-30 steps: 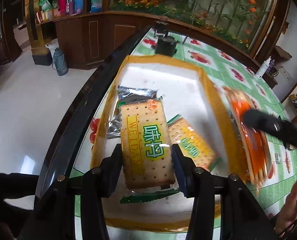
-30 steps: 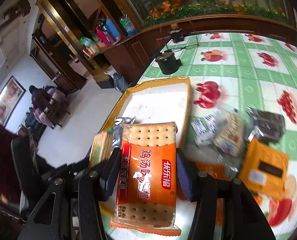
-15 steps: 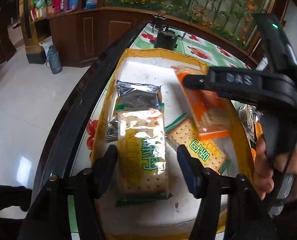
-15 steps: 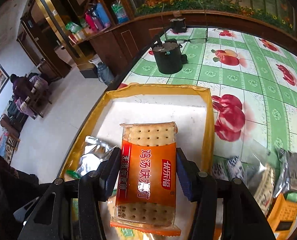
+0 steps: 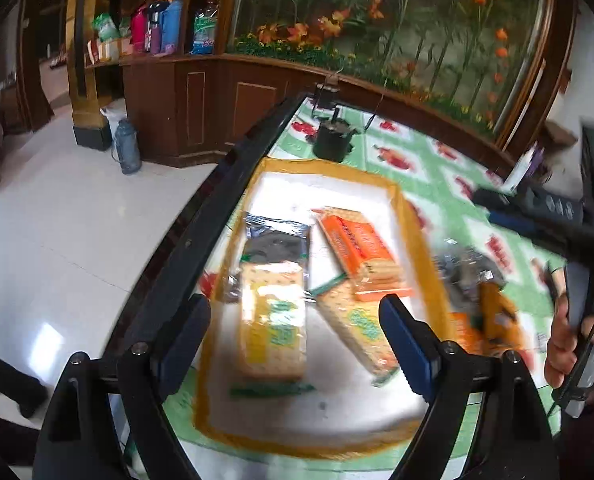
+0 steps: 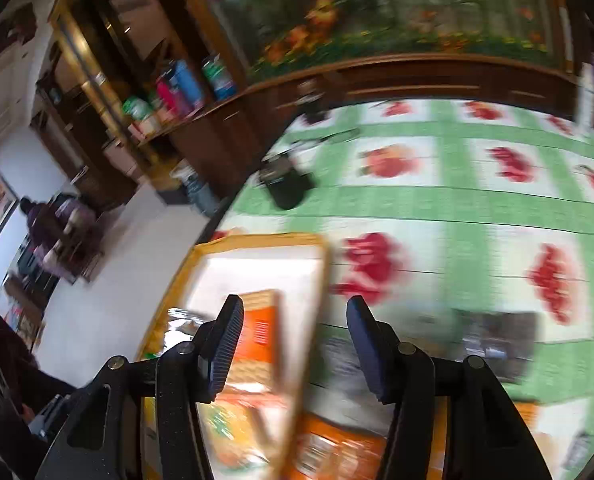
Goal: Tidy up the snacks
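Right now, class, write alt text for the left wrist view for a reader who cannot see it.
A yellow-rimmed tray holds two yellow cracker packs, an orange cracker pack and a silver packet. The open left gripper hovers above it, jaws empty.

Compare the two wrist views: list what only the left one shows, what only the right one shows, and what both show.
Left wrist only: two yellow-green cracker packets and a silver foil packet in the tray, and the right gripper seen from outside.

Right wrist only: a seated person in purple.

Both: the yellow-rimmed white tray, the orange cracker packet, the black pot, and open, empty fingers.
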Demonstrator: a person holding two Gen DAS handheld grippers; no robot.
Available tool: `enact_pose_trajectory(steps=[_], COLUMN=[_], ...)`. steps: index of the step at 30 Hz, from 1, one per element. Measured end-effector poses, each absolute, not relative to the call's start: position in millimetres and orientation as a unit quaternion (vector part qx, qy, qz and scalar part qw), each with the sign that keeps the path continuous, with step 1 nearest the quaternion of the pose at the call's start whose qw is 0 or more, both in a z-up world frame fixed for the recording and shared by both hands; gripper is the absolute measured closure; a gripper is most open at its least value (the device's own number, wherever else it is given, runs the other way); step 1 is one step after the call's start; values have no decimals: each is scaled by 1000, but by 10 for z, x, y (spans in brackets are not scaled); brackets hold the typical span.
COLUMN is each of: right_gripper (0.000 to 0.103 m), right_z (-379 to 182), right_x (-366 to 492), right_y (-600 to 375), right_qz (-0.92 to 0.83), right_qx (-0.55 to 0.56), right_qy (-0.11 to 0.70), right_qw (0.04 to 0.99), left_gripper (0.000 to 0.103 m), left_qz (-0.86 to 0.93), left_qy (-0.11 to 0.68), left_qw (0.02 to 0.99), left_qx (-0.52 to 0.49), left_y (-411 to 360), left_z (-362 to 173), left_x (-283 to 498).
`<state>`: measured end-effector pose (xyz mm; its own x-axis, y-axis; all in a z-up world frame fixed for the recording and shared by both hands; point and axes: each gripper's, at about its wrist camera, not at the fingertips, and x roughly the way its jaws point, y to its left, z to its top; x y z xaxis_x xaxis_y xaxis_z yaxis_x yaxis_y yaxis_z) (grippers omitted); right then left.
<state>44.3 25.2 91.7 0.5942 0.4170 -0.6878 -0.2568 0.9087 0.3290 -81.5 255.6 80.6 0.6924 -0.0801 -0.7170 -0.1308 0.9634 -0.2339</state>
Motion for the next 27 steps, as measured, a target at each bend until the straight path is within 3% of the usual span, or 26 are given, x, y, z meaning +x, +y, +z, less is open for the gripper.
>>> enact_pose_trajectory(steps=[5,16,20,27], right_gripper=[45,45,25,23], right_z=[930,358,291,147], right_x=[160,-120,-34,119], right_y=[-468,-972,-808,-545], right_qz=[139,107,89,58], right_qx=[108,132,91,9], right_qy=[408,469,469,474], right_qw=[896,867,874,878], left_gripper=[17,17,17,17], left_qz=[6,-45,-41,-46], left_qy=[403,427,422,426], left_qw=[898,896,900,898], left_qx=[-176,-114,-103,-97], left_y=[2427,1756,1696,1653], left_z=[732,734,772,775], left_x=[-929,-1061,-1110,-1114])
